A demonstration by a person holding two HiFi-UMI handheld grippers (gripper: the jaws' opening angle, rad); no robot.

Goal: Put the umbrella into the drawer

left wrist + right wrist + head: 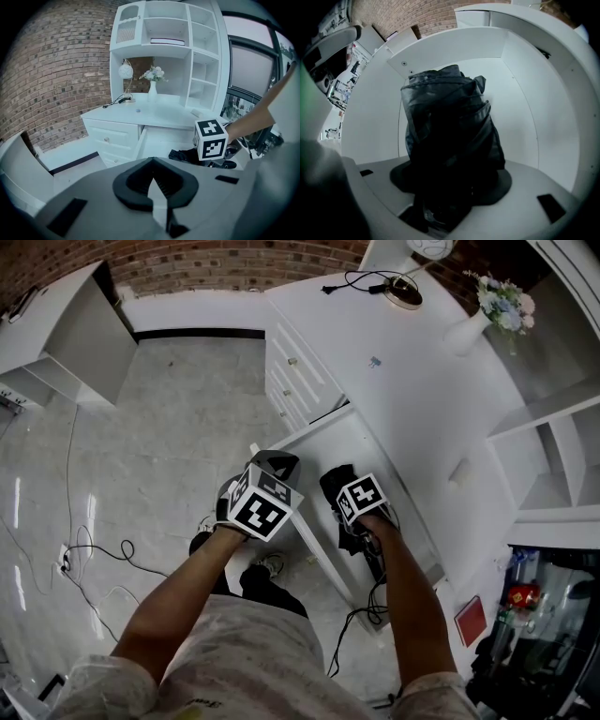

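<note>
A black folded umbrella point(450, 126) hangs into the open white drawer point(520, 93), and my right gripper point(450, 187) is shut on its near end. From the head view the umbrella point(337, 480) lies inside the drawer point(309, 439), with the right gripper point(349, 504) over it. My left gripper point(277, 465) hovers just left of the drawer's front corner; its jaws point(152, 176) are shut with nothing between them. The left gripper view shows the drawer point(140, 143), the umbrella point(185, 155) and the right gripper's marker cube point(211, 139).
The white desk carries a lamp point(405, 292) and a vase of flowers point(487, 310); closed drawers point(291, 381) sit beyond the open one. Shelves point(168, 42) rise over the desk. Cables point(94, 559) trail on the tiled floor. A white cabinet point(66, 334) stands far left.
</note>
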